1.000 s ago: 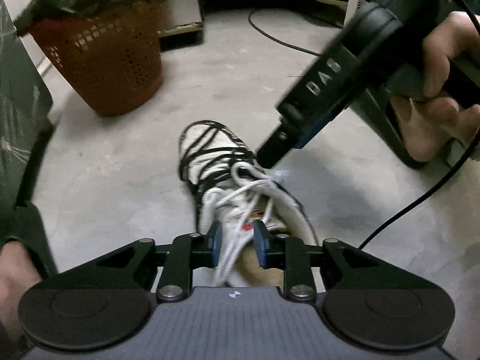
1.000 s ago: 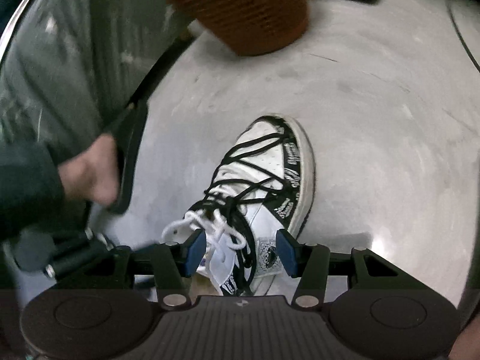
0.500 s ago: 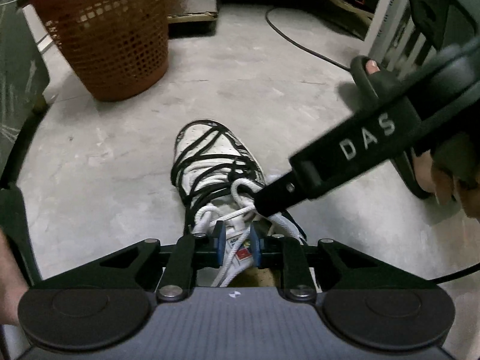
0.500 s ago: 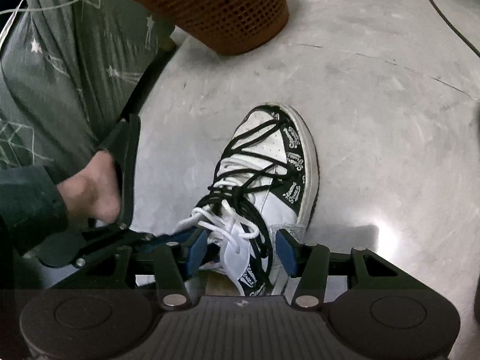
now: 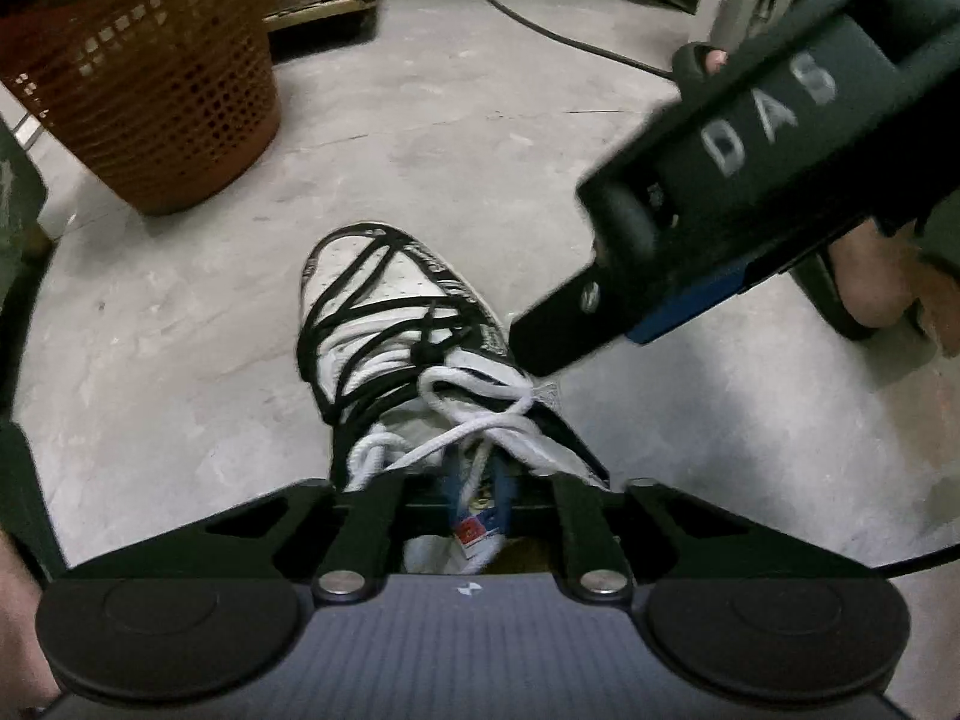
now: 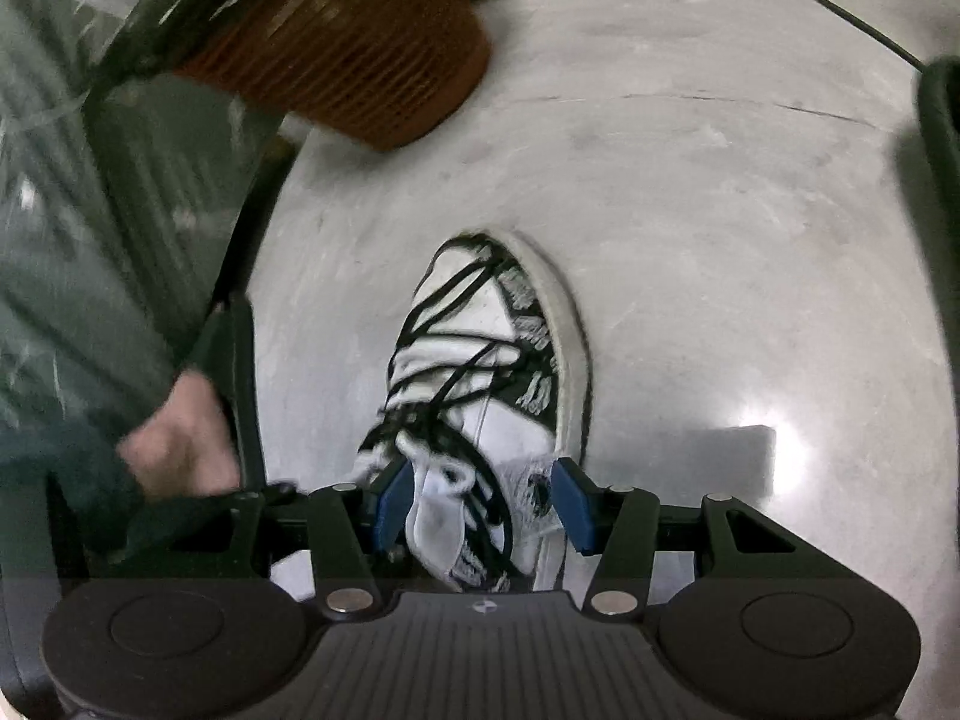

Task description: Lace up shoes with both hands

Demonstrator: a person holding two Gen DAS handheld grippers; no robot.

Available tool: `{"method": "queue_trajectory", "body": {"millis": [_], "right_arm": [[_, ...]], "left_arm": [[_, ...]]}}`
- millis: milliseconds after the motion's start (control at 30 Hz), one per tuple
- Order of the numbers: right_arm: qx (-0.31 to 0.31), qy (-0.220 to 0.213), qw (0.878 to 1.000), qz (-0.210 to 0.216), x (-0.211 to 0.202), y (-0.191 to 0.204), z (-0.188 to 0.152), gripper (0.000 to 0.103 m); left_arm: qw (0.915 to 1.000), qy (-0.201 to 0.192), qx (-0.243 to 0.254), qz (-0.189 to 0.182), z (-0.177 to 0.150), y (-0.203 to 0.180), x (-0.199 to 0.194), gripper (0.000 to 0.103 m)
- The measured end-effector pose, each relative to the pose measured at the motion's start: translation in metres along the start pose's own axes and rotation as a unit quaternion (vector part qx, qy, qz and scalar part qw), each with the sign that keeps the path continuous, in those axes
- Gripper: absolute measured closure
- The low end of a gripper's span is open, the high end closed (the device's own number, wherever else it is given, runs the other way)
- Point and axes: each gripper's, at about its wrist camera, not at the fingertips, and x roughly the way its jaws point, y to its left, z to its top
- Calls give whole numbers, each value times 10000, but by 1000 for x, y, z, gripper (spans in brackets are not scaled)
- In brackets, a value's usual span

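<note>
**Left gripper pinches the white lace at the tongue**

Left gripper (image 5: pixel 478 489) has its blue pads drawn together on a strand of the white lace (image 5: pixel 480 414) just above the tongue of the shoe (image 5: pixel 384 312). Right gripper (image 6: pixel 480 504) hangs over the ankle opening with its pads spread wide, straddling the tongue and collar without pinching anything; in the left view its dark body reaches in from the upper right, tip close to the shoe's side.

By my judgement the step in hand is tying off: one strand is caught, the other is not yet taken. The next move calls for the right gripper to settle on a free loop of lace and close, then for both hands to pull apart so the crossing tightens without the caught strand slipping out.

The shoe is a white high-top with black trim, standing on the grey concrete floor (image 5: pixel 180 330), toe pointing away from both cameras. Thin black laces criss-cross the front, some wrapped round the toe, and thicker white lace lies in loose loops near the collar. An orange mesh basket (image 5: pixel 150 90) stands well apart, behind and left
</note>
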Motion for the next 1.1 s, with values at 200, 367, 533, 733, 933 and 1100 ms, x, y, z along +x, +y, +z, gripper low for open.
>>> {"method": "queue_trajectory", "body": {"millis": [200, 367, 533, 733, 933, 1100], "right_arm": [[-254, 291, 9992, 53, 13, 13, -7, 47], [-168, 485, 9985, -206, 23, 14, -8, 47], [-583, 438, 9967, -361, 23, 21, -9, 48], [-616, 414, 9963, -435, 25, 23, -9, 48], [-687, 413, 9957, -470, 27, 26, -8, 48], [-632, 422, 9955, -562, 28, 28, -7, 48]], "left_arm": [[9999, -84, -127, 52, -8, 0, -9, 99], [9999, -70, -68, 44, -11, -1, -11, 99], [9998, -72, -128, 110, -15, 3, -15, 99], [9992, -43, -248, 316, -25, 7, -24, 99], [9987, -16, -287, 432, -41, 9, -33, 99], [9975, -60, -469, 529, -42, 16, -37, 99]]}}
